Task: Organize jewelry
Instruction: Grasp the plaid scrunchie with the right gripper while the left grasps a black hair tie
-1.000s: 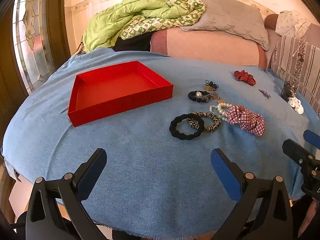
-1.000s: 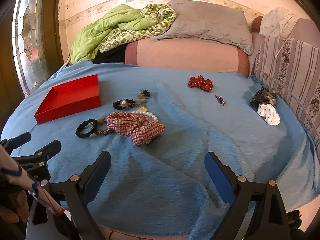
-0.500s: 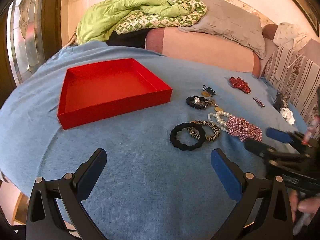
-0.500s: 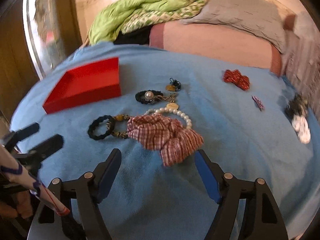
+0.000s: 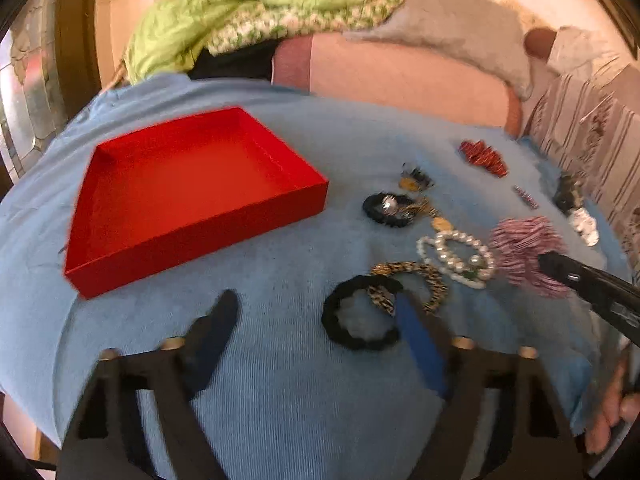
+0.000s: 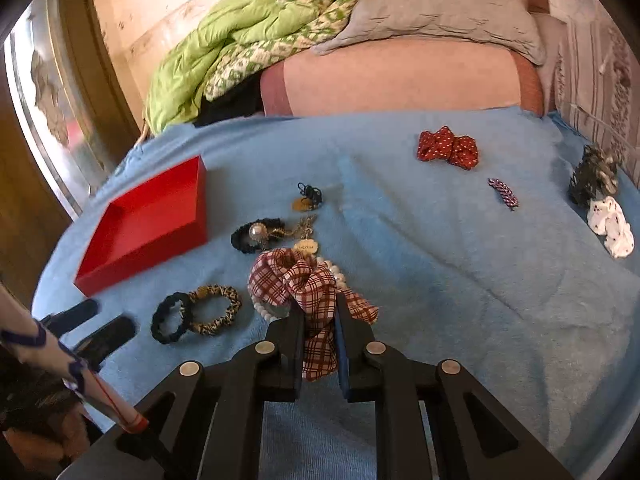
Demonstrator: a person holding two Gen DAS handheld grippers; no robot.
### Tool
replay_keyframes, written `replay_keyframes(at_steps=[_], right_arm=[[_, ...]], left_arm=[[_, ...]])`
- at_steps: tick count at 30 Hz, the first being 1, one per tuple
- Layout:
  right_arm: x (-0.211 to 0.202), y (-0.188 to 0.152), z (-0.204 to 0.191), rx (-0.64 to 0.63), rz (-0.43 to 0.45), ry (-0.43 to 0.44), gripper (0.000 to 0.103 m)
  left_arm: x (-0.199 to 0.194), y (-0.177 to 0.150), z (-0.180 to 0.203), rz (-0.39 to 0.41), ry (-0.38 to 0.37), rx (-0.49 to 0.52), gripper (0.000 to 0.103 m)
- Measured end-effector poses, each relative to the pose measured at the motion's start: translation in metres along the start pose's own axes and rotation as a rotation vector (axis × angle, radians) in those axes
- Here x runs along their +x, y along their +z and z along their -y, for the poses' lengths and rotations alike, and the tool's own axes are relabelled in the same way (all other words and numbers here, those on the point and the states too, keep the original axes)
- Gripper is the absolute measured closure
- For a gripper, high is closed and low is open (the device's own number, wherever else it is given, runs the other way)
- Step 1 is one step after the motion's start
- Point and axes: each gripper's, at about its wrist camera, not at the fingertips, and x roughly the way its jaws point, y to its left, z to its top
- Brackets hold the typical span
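Note:
An empty red box (image 5: pixel 220 236) (image 6: pixel 160 216) sits at the left of the blue bedspread. To its right lies a pile: a black hair tie (image 5: pixel 340 328), a leopard tie (image 5: pixel 424 276), a pearl bracelet (image 5: pixel 452 256) and a plaid scrunchie (image 6: pixel 296 280) (image 5: pixel 520 244). My right gripper (image 6: pixel 318 320) (image 5: pixel 560 268) is shut on the plaid scrunchie, and cloth bulges between its fingers. My left gripper (image 5: pixel 316 320) (image 6: pixel 92 320) hovers low over the black hair tie. Its jaws are closing, with the tie by the right fingertip and not pinched.
Farther back lie a black tie with a pearl (image 5: pixel 386 208), a gold pendant (image 6: pixel 304 200), a red bow (image 6: pixel 448 148), a small clip (image 6: pixel 503 192) and dark and white scrunchies (image 6: pixel 594 176). A green quilt (image 6: pixel 224 40) and pillows line the back. The bed edge is near me.
Both grippers moved forward to the pile. The right jaws closed on the plaid scrunchie. The left jaws narrowed beside the black hair tie.

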Motion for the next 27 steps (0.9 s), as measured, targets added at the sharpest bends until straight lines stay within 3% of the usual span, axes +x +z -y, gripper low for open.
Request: replay_keyframes(at_steps=[4,6,7,8,9,13,27], right_arm=[[-0.005,0.004,0.005,0.031,0.01,0.033,0.089],[-0.008,0.004,0.003,0.024,0.022,0.037,0.089],[-0.009,0.004,0.003,0.022,0.026,0.04,0.089],[-0.01,0.005,0.002,0.02,0.031,0.044,0.089],[-0.012,0.006,0.001,0.018,0.037,0.049,0.089],[-0.02,0.007,-0.001,0.016,0.065,0.064,0.089],[-0.04,0.003,-0.002,0.013,0.109,0.102,0.089]], left_arm=[[0.034,0.002,-0.003,-0.101,0.014,-0.009,0.04],[0.038,0.0,0.002,-0.09,0.054,0.022,0.049],[0.038,0.0,0.006,-0.083,0.065,0.048,0.056],[0.035,0.0,0.01,-0.07,0.05,0.071,0.085],[0.033,0.0,0.01,-0.068,0.037,0.071,0.097],[0.02,-0.002,0.003,-0.048,0.009,0.048,0.097],[-0.038,0.016,0.011,0.053,0.024,0.067,0.097]])
